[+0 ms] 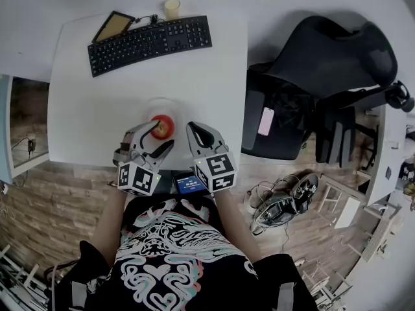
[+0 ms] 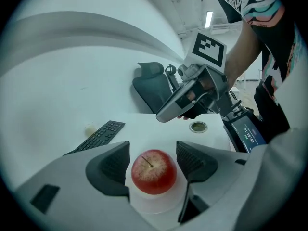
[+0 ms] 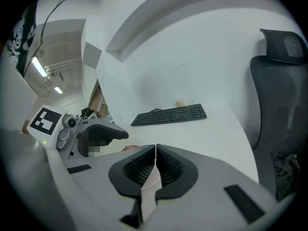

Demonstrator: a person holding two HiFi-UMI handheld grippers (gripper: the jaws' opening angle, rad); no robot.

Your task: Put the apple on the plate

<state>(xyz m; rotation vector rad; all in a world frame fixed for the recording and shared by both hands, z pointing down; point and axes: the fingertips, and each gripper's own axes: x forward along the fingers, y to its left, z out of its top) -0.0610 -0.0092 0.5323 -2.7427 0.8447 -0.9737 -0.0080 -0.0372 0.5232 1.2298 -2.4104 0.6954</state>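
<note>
The apple [image 2: 154, 171] sits stem-up on a small white plate [image 2: 155, 205] at the lower centre of the left gripper view, and in the head view this lies near the lower edge of the white desk [image 1: 97, 109]. The left gripper [image 2: 153, 150] has its fingers spread wide on either side of the apple, close to its sides but not clearly pressing on it. Just to the right in the head view, the right gripper [image 3: 155, 165] has its fingers pressed together on nothing, and a black keyboard [image 1: 150, 42] lies at the upper left.
</note>
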